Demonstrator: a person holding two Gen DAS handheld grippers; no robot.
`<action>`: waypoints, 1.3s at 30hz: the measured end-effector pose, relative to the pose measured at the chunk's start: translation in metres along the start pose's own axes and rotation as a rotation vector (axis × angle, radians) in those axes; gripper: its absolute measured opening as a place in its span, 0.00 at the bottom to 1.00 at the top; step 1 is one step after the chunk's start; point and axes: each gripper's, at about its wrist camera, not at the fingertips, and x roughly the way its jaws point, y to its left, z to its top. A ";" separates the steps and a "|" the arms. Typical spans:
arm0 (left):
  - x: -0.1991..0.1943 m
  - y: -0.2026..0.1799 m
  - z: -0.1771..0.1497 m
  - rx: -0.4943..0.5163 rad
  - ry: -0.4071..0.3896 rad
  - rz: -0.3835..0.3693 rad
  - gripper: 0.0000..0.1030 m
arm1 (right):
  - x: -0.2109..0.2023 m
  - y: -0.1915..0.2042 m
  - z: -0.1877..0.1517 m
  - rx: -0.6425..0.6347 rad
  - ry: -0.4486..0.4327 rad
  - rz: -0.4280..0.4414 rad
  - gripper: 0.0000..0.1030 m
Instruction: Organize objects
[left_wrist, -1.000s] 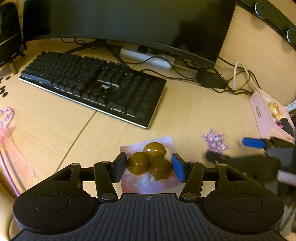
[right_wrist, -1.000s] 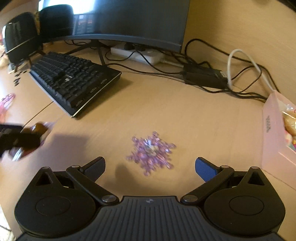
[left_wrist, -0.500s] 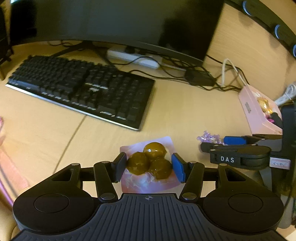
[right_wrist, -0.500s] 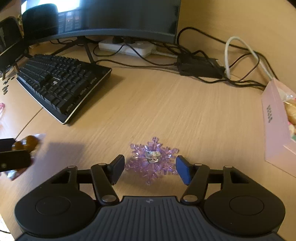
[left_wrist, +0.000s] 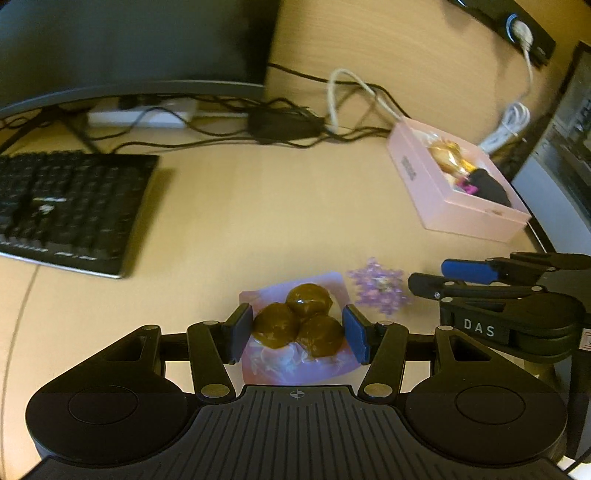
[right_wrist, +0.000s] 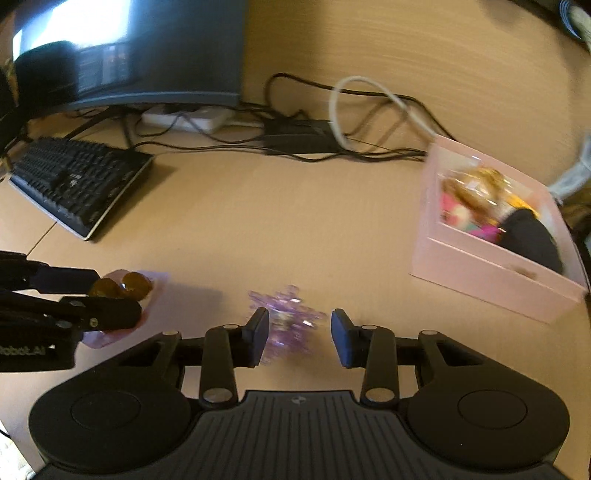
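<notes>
A pink packet of three brown candy balls (left_wrist: 306, 299) sits between my left gripper's (left_wrist: 297, 334) blue pads, which press on the balls from both sides. The same packet (right_wrist: 125, 284) shows in the right wrist view inside the left gripper (right_wrist: 110, 295). A purple crystal snowflake (right_wrist: 291, 317) lies blurred between my right gripper's (right_wrist: 299, 332) closing jaws. The left pad is against it and a small gap shows at the right pad. In the left wrist view the snowflake (left_wrist: 376, 288) is just off the right gripper's (left_wrist: 428, 275) tips. An open pink box (right_wrist: 480, 266) holding trinkets stands at the right.
A black keyboard (left_wrist: 66, 206) lies at the left under a dark monitor (left_wrist: 129, 44). A white power strip (left_wrist: 140, 118), a black adapter (left_wrist: 284, 125) and tangled cables run along the back wall. The pink box (left_wrist: 443, 199) sits near the desk's right edge.
Both views have swung right, bringing the pink box closer. The candy packet stayed in the left jaws. The right jaws narrowed from wide open around the snowflake, which kept its place between them.
</notes>
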 end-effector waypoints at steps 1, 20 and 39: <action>0.002 -0.003 0.000 0.000 0.002 -0.004 0.57 | -0.001 -0.004 -0.002 0.010 -0.002 -0.004 0.37; -0.008 0.015 -0.013 -0.106 -0.079 -0.009 0.57 | 0.044 0.008 -0.002 0.046 -0.006 0.007 0.95; -0.003 0.016 -0.027 -0.039 -0.020 0.002 0.57 | 0.018 0.009 -0.009 0.009 -0.011 0.027 0.24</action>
